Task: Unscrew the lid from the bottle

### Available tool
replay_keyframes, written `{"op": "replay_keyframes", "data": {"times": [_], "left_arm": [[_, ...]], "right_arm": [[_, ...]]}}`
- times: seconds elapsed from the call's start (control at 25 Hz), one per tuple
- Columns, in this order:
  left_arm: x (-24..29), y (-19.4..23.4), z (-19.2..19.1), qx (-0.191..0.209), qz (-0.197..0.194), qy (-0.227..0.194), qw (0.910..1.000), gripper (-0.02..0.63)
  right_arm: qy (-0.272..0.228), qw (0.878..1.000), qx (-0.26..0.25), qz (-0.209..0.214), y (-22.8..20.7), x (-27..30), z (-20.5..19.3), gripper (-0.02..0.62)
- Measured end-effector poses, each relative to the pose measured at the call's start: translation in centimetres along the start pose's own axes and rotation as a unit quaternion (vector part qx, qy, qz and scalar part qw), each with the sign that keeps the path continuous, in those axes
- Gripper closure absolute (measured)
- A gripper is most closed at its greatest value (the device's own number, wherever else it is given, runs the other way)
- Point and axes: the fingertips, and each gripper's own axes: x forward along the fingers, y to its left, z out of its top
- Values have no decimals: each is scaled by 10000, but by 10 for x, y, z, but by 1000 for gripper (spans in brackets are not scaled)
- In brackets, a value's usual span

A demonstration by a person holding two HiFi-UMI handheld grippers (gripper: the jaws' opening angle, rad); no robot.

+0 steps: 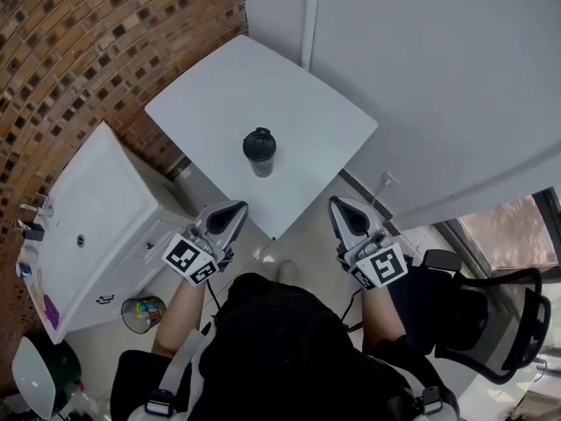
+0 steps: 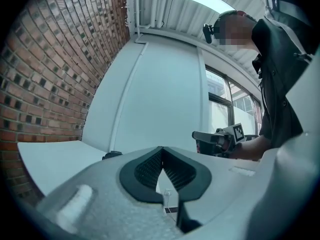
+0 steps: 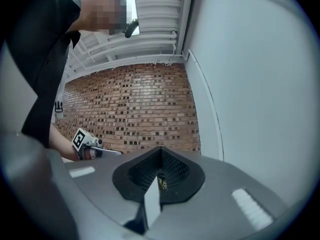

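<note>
A clear bottle with a black screw lid [image 1: 259, 150] stands upright near the front of a white square table [image 1: 219, 103]. Both grippers hang in front of the table's near corner, short of the bottle. My left gripper [image 1: 235, 210] is shut with nothing in it, below and left of the bottle. My right gripper [image 1: 338, 206] is also shut and empty, off to the bottle's lower right. In the left gripper view the shut jaws [image 2: 161, 150] hide most of the bottle; only its lid [image 2: 112, 154] peeks over them. The right gripper view shows its shut jaws [image 3: 161, 151] facing the brick wall.
A white cabinet [image 1: 96, 209] stands left of the table, with a small bin [image 1: 145, 312] below it. A black office chair [image 1: 491, 323] is at the right. A brick wall [image 1: 79, 51] runs behind on the left, with a white wall [image 1: 438, 77] on the right.
</note>
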Motion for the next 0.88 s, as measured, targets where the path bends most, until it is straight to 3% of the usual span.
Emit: {"op": "replay_keyframes", "data": {"times": [0.4,0.88], "left_arm": [[-4,42,-17,-126,229,199,9995,603],[-8,99,3,-115,229,173,9995,603]], "right_arm": [[288,9985,146,444,-2,60,-29,591],[325,9984,386,274,-20,113,-36,591]]}}
